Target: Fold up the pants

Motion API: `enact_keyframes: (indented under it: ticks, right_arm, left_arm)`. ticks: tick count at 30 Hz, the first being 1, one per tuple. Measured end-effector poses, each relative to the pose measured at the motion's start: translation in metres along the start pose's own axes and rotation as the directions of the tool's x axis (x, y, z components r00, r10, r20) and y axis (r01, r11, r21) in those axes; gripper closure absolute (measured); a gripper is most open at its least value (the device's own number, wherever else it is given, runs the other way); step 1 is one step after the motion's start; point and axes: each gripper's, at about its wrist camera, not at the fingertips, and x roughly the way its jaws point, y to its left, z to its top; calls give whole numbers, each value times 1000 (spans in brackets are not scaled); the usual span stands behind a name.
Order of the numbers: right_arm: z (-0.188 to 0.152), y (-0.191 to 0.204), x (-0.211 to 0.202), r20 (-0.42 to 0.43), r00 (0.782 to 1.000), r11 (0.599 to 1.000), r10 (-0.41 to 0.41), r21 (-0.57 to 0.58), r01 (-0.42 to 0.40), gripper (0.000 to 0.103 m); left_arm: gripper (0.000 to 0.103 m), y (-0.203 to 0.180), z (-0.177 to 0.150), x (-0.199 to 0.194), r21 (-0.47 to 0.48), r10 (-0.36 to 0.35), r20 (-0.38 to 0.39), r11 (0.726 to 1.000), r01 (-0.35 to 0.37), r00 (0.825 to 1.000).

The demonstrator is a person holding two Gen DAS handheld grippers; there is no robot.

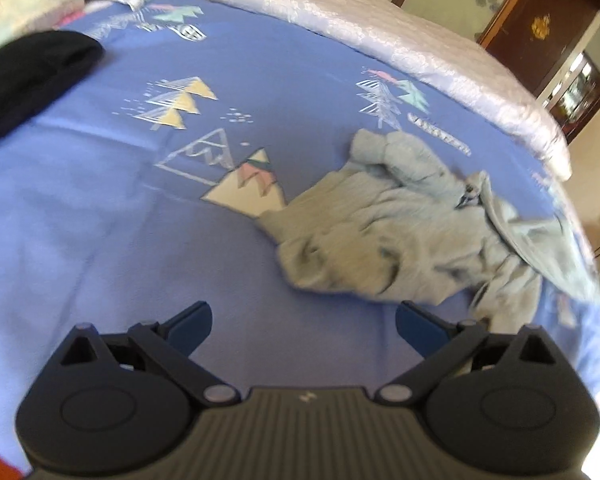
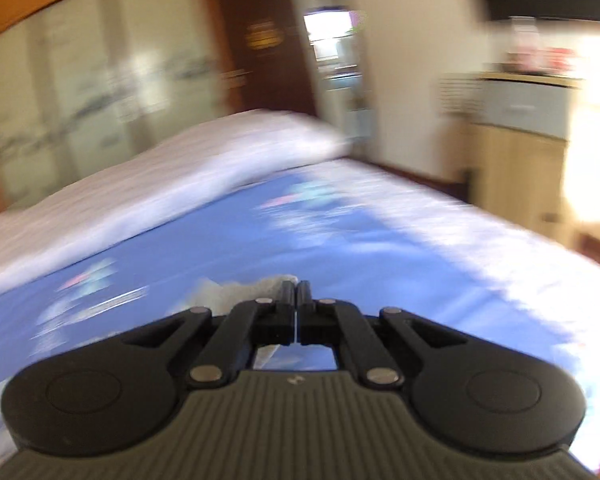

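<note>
A black garment [image 1: 32, 80] lies at the far left of my blue patterned bed [image 1: 100, 208]. My left tongs [image 1: 303, 322] hover spread apart, empty. Right of them sit the crumpled grey pants [image 1: 400, 236]. My right tongs [image 2: 296, 300] are pinched together, seemingly on grey cloth, though blur obscures it.

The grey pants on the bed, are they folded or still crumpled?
Crumpled. The grey pants lie bunched and wrinkled on the blue bedsheet, no neat fold visible.
</note>
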Motion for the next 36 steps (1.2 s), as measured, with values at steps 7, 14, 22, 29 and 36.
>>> enact_keyframes:
  ticks: [7, 14, 22, 29, 36]
  right_arm:
    - [-57, -47, -21, -118, 991, 962, -67, 257, 95, 53]
    - [-149, 130, -53, -433, 793, 882, 429, 10, -472, 44]
    - [-183, 245, -13, -487, 742, 862, 461, 46, -505, 90]
    - [-75, 164, -73, -67, 919, 918, 389, 109, -381, 90]
    - [-19, 74, -72, 220, 975, 963, 39, 251, -95, 90]
  left_arm:
    - [5, -6, 26, 43, -176, -151, -89, 975, 134, 984]
    - [75, -10, 29, 89, -248, -136, -193, 965, 86, 972]
    - [90, -21, 18, 28, -166, -191, -118, 971, 170, 974]
    - [90, -24, 0, -50, -50, -271, -7, 961, 271, 962]
    - [88, -17, -43, -43, 38, -213, -132, 975, 219, 968]
